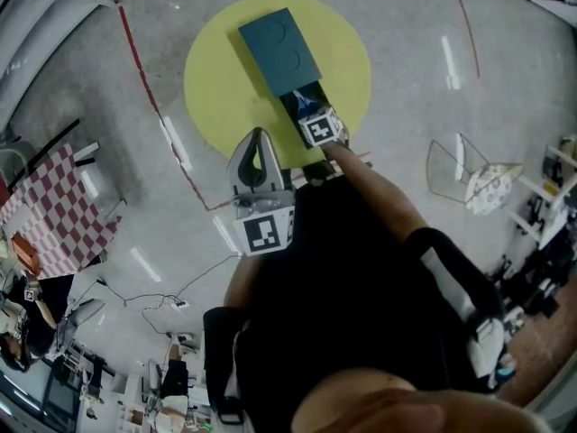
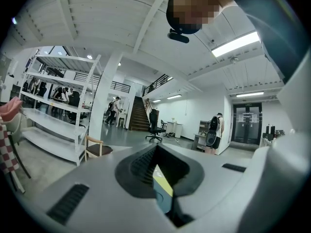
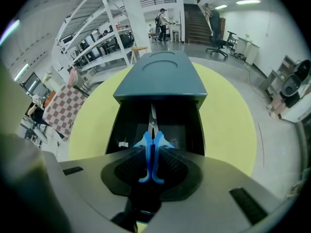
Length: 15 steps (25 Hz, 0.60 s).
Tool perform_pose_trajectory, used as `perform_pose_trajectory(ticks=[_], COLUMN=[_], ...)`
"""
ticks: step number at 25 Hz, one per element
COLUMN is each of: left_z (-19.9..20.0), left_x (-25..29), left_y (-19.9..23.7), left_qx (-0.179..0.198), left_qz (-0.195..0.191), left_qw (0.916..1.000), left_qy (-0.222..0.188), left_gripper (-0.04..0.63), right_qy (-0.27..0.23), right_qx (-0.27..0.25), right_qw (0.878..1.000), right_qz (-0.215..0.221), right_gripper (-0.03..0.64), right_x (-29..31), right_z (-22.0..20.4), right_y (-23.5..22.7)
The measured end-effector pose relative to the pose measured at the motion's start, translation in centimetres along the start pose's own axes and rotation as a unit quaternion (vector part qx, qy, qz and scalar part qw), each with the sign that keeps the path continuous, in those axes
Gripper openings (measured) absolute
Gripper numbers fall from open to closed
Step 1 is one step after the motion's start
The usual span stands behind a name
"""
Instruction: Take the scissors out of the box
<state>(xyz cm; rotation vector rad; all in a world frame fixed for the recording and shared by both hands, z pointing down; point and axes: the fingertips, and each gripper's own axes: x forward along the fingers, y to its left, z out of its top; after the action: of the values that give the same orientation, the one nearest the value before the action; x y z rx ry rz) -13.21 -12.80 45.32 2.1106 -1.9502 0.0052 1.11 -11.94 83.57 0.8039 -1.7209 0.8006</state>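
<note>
A round yellow surface (image 1: 216, 88) stands on the grey polished floor (image 1: 433, 43) of a wide, white, strip-lit hall, with a dark teal box (image 1: 279, 48) lying across its middle. White shelving (image 2: 58, 110) lines the left side, and a staircase (image 2: 138, 113) and an office chair (image 2: 154, 125) sit at the far end. A red line (image 1: 144, 88) on the floor curves past the surface's left edge. A red-and-white checked cloth (image 1: 54, 210) lies further left, and a wire frame (image 1: 460, 170) stands on the floor well to the right.

The surface is bare on both sides of the box, and the floor around it is open. The box's near end is open, close to the surface's near edge.

The right tongs (image 3: 151, 164) point steeply down into that open end, closed around the blue handles of the scissors (image 3: 150, 149). The scissors lie inside the box with blades pointing far. The left tongs (image 1: 259, 138) are held almost level over the surface's near edge, just left of the box, their tips together and holding nothing.
</note>
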Motion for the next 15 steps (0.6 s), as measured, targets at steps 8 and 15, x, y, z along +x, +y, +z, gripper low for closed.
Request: perform_pose_trajectory(ticks=[8, 15], left_z=[0.0, 0.1], left_x=[-0.8, -1.6], left_y=[-1.3, -3.0], left_qx=[0.000, 0.002], left_qz=[-0.008, -0.015], left_qw=[1.0000, 0.9998], left_qy=[-0.001, -0.009], left_gripper=[-0.003, -0.003], right_qy=[0.006, 0.010], right_qx=[-0.001, -0.002], right_qw=[1.000, 1.000], right_qz=[0.018, 0.028], right_gripper=[0.084, 0.083], right_x=[-1.8, -3.5], right_z=[-1.2, -3.1], right_y=[0.6, 0.7])
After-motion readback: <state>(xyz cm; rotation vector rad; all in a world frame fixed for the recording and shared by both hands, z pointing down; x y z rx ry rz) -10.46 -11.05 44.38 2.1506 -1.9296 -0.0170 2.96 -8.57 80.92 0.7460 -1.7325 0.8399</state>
